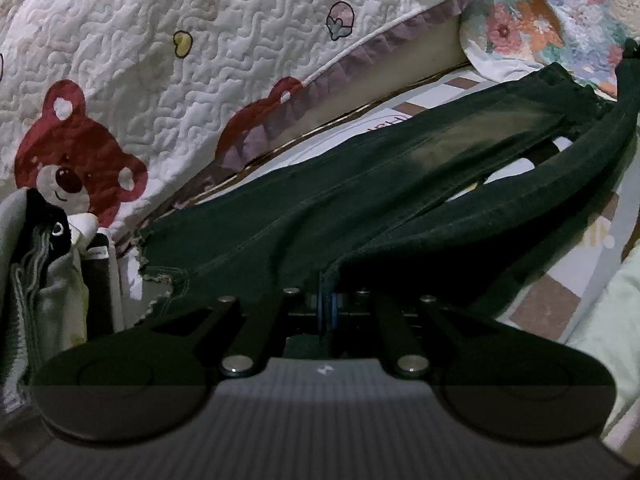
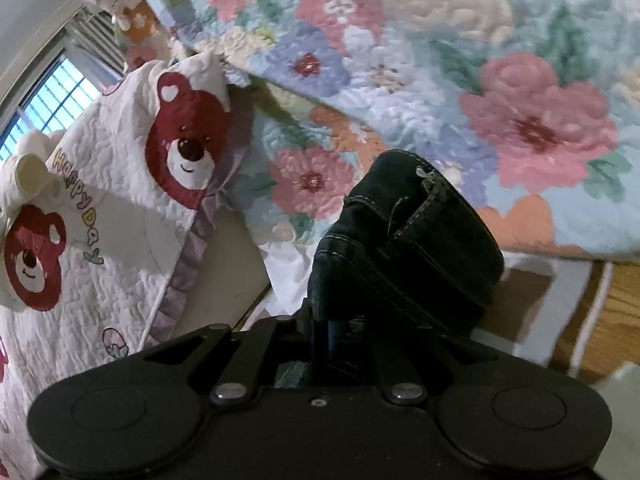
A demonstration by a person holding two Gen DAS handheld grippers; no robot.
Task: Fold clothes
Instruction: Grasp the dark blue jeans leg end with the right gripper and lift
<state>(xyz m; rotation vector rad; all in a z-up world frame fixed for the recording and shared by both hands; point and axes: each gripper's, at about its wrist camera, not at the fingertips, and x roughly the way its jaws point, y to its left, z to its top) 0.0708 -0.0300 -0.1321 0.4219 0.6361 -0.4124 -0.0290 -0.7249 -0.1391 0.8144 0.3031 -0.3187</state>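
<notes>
Bed carries bear quilt [image 2: 100,216] reading "HappyDay". Left gripper [image 1: 326,304] and right gripper [image 2: 324,332]: jaws clamped on jeans [image 1: 340,184].

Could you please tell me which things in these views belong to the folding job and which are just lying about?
Job: dark jeans, left gripper, right gripper.

Lying about: bear quilt, floral quilt, grey garment.

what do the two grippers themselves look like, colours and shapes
Both are matte black. The left gripper has two large round discs, crossed linkage bars with silver pivot pins, blue fingers, and a ribbed grey body bearing a small white mark. The right gripper matches, with an all-black body. No cables or sleeves show.
</notes>
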